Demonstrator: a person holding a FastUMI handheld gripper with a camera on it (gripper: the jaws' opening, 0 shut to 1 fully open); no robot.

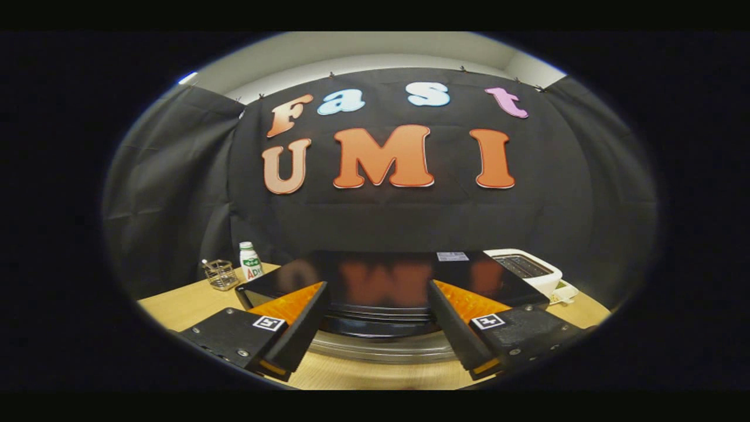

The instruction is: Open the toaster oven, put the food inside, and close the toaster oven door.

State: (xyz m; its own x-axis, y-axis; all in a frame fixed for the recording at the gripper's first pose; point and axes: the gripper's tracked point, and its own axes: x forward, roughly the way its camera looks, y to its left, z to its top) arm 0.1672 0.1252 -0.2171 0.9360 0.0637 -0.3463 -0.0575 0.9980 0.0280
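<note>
The oven [381,281] sat on the table [176,305] straight ahead of me, a low black box with a glossy top, its front facing the gripper [378,313] and dropping out of sight between the fingers. A bright curved bar [381,347] ran across the front low down, which I took for the door handle, though I could not be sure. I judged the body heavy and stiff enough to stay put under a pull, while the door was probably hinged and light, with a smooth, slippery handle; the hold I would choose was the middle of that bar, fingers closing over it from the front. Glass in the door, if there was any, would want a gentle swing. The fingers were spread wide with nothing between them but the oven's front edge, touching nothing that I could see. I could not find the food with any certainty. Beyond the oven to the right stood a white appliance [527,268] with a dark top; to the left, well apart, a small wire basket [221,274] and a white bottle [250,261] stood near the table's back edge.
</note>
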